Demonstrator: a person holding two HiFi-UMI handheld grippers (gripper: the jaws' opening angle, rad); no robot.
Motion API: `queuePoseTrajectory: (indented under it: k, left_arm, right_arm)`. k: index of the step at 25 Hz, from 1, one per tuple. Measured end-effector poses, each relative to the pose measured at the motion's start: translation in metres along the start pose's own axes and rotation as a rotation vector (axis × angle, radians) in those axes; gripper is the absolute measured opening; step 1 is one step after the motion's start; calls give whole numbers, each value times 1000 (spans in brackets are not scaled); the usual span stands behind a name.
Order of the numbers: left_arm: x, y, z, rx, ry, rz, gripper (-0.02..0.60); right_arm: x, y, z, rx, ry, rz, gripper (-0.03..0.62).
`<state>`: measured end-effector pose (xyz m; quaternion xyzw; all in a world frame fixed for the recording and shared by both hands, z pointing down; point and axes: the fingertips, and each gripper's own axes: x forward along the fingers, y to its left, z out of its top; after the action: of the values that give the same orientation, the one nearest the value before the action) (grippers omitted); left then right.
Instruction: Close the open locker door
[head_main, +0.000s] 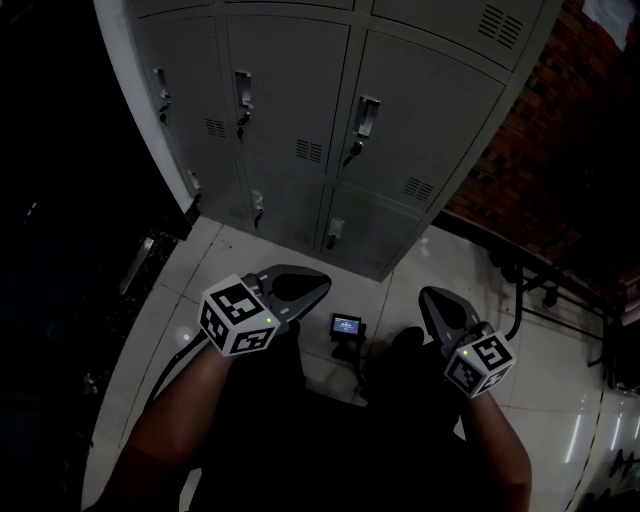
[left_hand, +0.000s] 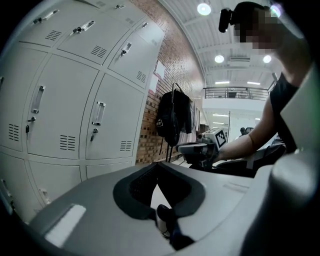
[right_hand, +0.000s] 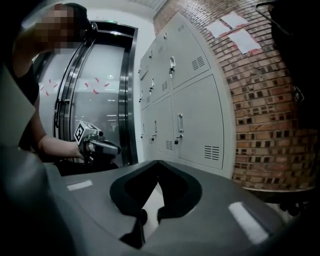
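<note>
A bank of grey lockers (head_main: 300, 130) stands ahead of me, and every door in view lies flush with its frame. My left gripper (head_main: 305, 285) is held low in front of the lockers, jaws shut with nothing between them. My right gripper (head_main: 432, 298) hangs beside it, also shut and empty. In the left gripper view the jaws (left_hand: 157, 165) meet at the tip, with the lockers (left_hand: 75, 110) to the left and the right gripper (left_hand: 197, 149) across. In the right gripper view the jaws (right_hand: 158, 164) are closed too, facing the lockers (right_hand: 195, 125) and the left gripper (right_hand: 100, 146).
A brick wall (head_main: 560, 130) runs to the right of the lockers. A black bag (left_hand: 172, 117) hangs on a rack beside it. A small device with a lit screen (head_main: 347, 326) sits low between the grippers. A curved glass door (right_hand: 100, 90) is at the left.
</note>
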<state>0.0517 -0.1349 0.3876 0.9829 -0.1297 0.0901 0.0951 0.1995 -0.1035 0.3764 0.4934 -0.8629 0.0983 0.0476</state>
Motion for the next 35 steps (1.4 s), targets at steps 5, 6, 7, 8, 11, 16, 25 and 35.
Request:
queuePoseTrajectory:
  k: [5,6,7,8,11,16,25,35]
  left_arm:
    - [10,-9,-5,27,38,-9,12]
    - [10,-9,-4,28,38,-9,12]
    - [11,-9,-3,28,34,-9,12]
    - [11,-9,-2,28,30,-10,12]
    - [11,-12,0,34,25,-13,12]
    - [11,-10,-3,28,26,-15,12]
    - [9,-6,-5,17,30,-14,12]
    - [9,-3,-13,22,62,0,12]
  right_arm:
    - [-4,13,-9,-77,23,52,2]
    - [-5,16,-11,-90,28,64,2]
    - [-5,19,-12,-96,34,74,2]
    - [-6,21,-13,-98,37,83,2]
    - [-5,28,-10,-67,19,122,2]
    - [-7,22,-20,-64,62,117,2]
    - [-4,25,-21,-34,63,147,2]
    - [-3,26,-20,-17,43,160,2]
